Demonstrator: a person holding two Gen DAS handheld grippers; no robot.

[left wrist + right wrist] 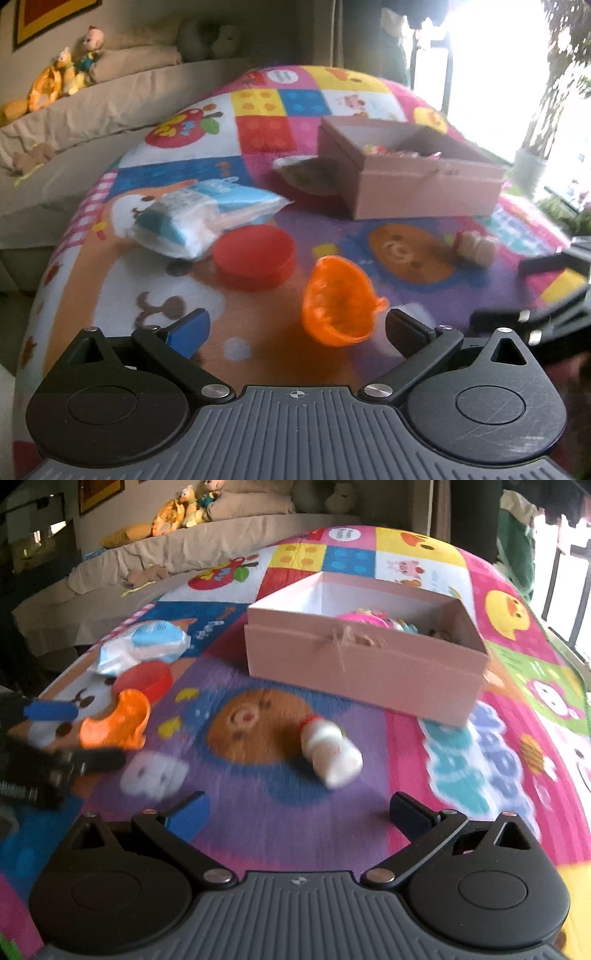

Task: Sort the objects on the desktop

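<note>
Left tongs (295, 328) hover low over the cartoon play mat (258, 173), jaws spread wide and gripping nothing. At ten o'clock from them lies the blue-and-white tissue pack (207, 218), touching the red round lid (255, 254) just at its right. Dead ahead, near twelve o'clock, the orange plastic cup (338, 299) lies tipped on its side, mouth toward the camera. Further back at one o'clock stands the open pink box (413, 173), toys already inside, a packet (306, 171) leaning at its left wall. Over to the right tongs (299, 812): also spread apart, empty. Just ahead at twelve o'clock lies the small white bottle (330, 751) with a red cap, on its side, blurred.
</note>
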